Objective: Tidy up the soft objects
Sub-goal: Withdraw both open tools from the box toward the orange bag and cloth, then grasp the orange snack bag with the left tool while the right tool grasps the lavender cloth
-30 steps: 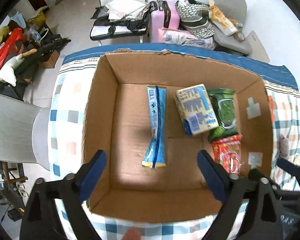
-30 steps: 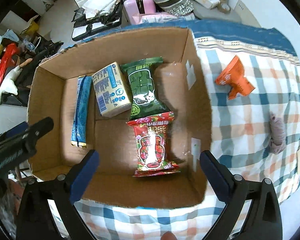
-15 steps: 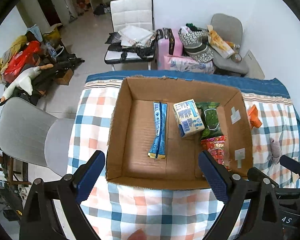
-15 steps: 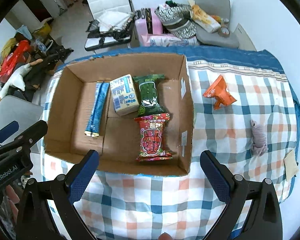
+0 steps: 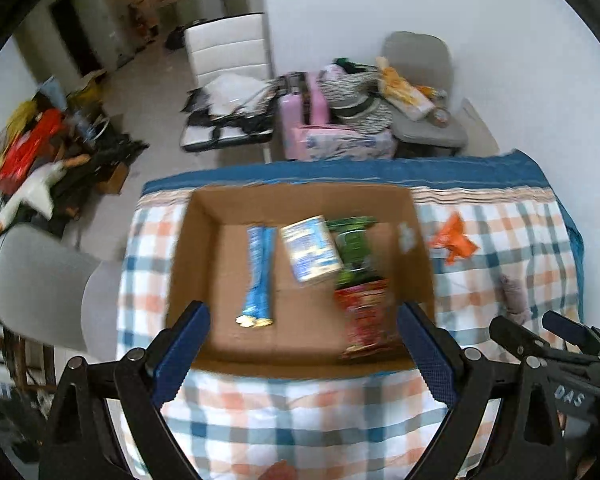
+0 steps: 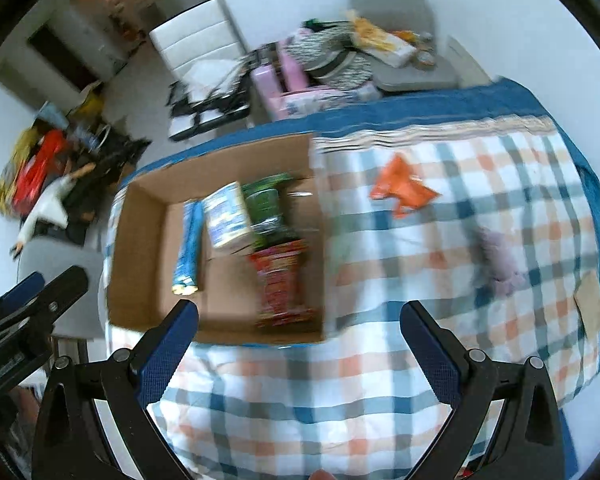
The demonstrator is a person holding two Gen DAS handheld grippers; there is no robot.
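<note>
An open cardboard box (image 5: 204, 248) (image 6: 140, 240) sits on a checked cloth. Inside lie a blue packet (image 5: 260, 272) (image 6: 188, 248), a pale blue-and-cream pack (image 5: 312, 248) (image 6: 228, 216), a green packet (image 5: 354, 248) (image 6: 268, 208) and a red packet (image 5: 366, 316) (image 6: 280, 288). An orange packet (image 5: 454, 240) (image 6: 404, 190) and a grey-pink soft object (image 5: 512, 292) (image 6: 500, 264) lie on the cloth right of the box. My left gripper (image 5: 302, 344) is open and empty, above the box's near edge. My right gripper (image 6: 300, 340) is open and empty, above the cloth by the box's near right corner.
The checked cloth (image 6: 380, 400) covers a table with a blue border at the back. A tan patch (image 6: 592, 308) lies at its right edge. A grey chair (image 5: 40, 284) stands left. Chairs, a pink suitcase (image 5: 300, 116) and clutter stand behind.
Both grippers have pulled up and back from the box, so it looks smaller. The right view has swung right over the cloth. Both stay open and empty.
</note>
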